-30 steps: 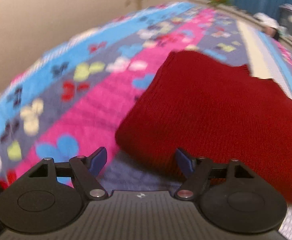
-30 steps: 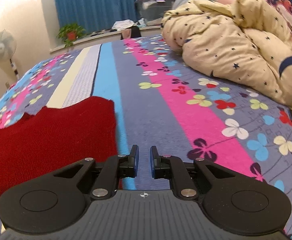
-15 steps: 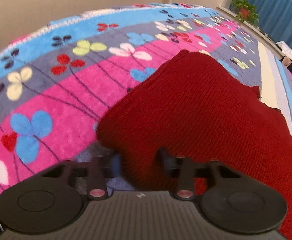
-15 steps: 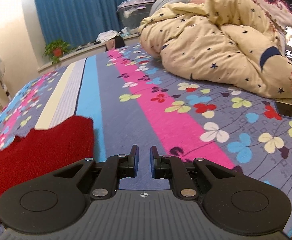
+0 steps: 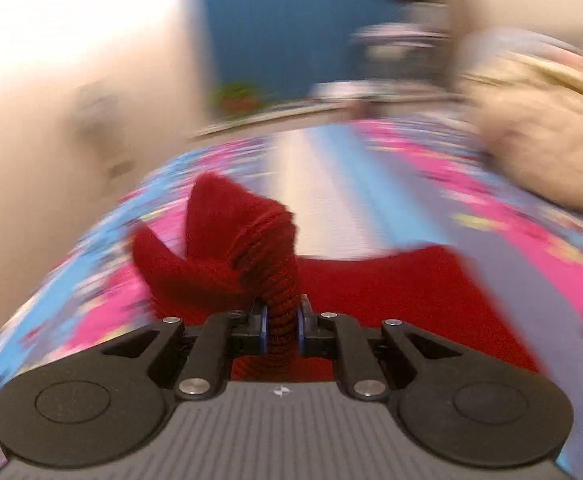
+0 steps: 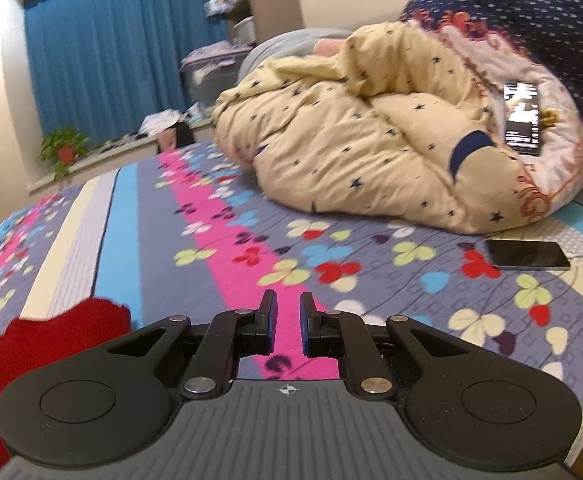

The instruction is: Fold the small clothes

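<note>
A dark red knitted garment (image 5: 391, 292) lies on the flowered bedspread (image 5: 491, 240). My left gripper (image 5: 281, 326) is shut on a bunched edge of it; the pinched fold stands up above the jaws, lifted off the bed. The left wrist view is blurred by motion. In the right wrist view the red garment (image 6: 43, 344) shows only at the lower left. My right gripper (image 6: 287, 322) hovers over the bedspread (image 6: 231, 216) to the right of the garment, jaws nearly together with a narrow gap and nothing between them.
A rumpled cream duvet with stars (image 6: 363, 152) is heaped on the far right of the bed. A phone (image 6: 525, 254) lies on the bedspread at the right, another phone (image 6: 523, 120) rests on the bedding. A potted plant (image 6: 63, 152) stands on the sill before blue curtains (image 6: 111, 60).
My left gripper went from open beside the garment's corner to shut on it, and has lifted the fold while swinging round. My right gripper has drifted right, away from the garment, jaws unchanged.
</note>
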The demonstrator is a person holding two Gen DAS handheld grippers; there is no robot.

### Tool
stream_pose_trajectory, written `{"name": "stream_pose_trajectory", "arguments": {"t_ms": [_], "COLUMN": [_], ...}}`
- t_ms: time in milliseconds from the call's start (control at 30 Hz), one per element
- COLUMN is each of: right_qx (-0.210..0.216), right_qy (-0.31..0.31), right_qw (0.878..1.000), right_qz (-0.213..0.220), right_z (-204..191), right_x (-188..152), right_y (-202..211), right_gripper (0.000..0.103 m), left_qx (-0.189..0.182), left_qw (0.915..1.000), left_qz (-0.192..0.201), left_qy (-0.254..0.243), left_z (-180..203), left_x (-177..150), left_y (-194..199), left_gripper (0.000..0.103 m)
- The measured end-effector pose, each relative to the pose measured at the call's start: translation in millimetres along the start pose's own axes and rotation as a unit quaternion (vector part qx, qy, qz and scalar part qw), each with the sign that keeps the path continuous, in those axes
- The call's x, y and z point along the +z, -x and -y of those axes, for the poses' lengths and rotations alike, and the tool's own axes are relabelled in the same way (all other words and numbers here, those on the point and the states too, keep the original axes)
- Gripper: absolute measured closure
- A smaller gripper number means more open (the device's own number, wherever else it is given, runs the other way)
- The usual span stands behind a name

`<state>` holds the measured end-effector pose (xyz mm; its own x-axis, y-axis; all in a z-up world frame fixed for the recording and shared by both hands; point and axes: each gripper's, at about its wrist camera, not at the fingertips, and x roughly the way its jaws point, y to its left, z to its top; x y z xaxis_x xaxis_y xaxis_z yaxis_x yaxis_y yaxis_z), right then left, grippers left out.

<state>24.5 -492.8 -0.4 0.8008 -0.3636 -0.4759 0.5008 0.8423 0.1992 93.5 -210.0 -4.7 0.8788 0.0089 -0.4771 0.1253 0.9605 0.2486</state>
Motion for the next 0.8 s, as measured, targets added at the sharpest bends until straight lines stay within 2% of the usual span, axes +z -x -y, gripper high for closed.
{"name": "stream_pose_trajectory", "arguments": {"t_ms": [67,100,133,167,200,267,300,333,367,467,533,633,733,767,800], "right_qx": [0.0,0.003,0.01,0.022,0.036,0.073,0.098,0.122,0.147,0.208,0.236,0.229,0.207,0.207,0.197], "right_qy": [-0.007,-0.008,-0.008,-0.01,-0.01,-0.01,-0.016,-0.024,-0.032,-0.051,-0.052,-0.029,0.004,0.015,0.034], "right_qw": [1.0,1.0,1.0,1.0,0.999,0.997,0.994,0.99,0.985,0.967,0.954,0.948,0.949,0.948,0.951], "right_qz": [0.003,0.002,-0.001,-0.007,-0.015,-0.036,-0.049,-0.064,-0.081,-0.138,-0.18,-0.218,-0.237,-0.242,-0.236], "right_z": [2,1,0,-1,-4,-11,-14,-18,-23,-42,-61,-88,-113,-120,-128], "right_x": [1,0,-1,-2,-3,-8,-10,-12,-15,-27,-38,-52,-65,-68,-71], "right_y": [0,-1,-2,-4,-6,-10,-13,-17,-21,-35,-47,-59,-67,-69,-67], "right_gripper": [0.091,0.091,0.091,0.091,0.091,0.086,0.077,0.072,0.067,0.058,0.05,0.048,0.048,0.05,0.058], "left_qx": [-0.091,-0.128,-0.172,-0.199,-0.207,-0.206,-0.217,-0.227,-0.232,-0.219,-0.185,-0.143,-0.116,-0.109,-0.103], "left_qw": [0.994,0.9877,0.978,0.9704,0.9671,0.9694,0.9694,0.9695,0.9704,0.9755,0.9827,0.9893,0.9914,0.9917,0.9919], "left_qz": [-0.014,-0.031,-0.058,-0.076,-0.081,-0.061,-0.057,-0.052,-0.042,-0.011,-0.008,-0.021,-0.042,-0.046,-0.049], "left_qy": [-0.06,-0.083,-0.103,-0.114,-0.124,-0.119,-0.1,-0.075,-0.051,-0.015,0.0,0.02,0.042,0.05,0.057], "left_z": [48,64,80,90,96,92,83,72,59,21,-6,-42,-71,-80,-88], "left_x": [-16,-26,-36,-45,-50,-50,-47,-43,-39,-27,-25,-28,-33,-34,-36], "left_y": [-6,-11,-16,-20,-20,-12,-8,-3,3,15,16,13,10,10,11], "left_gripper": [0.09,0.089,0.087,0.081,0.076,0.061,0.056,0.05,0.049,0.049,0.049,0.049,0.049,0.049,0.049]}}
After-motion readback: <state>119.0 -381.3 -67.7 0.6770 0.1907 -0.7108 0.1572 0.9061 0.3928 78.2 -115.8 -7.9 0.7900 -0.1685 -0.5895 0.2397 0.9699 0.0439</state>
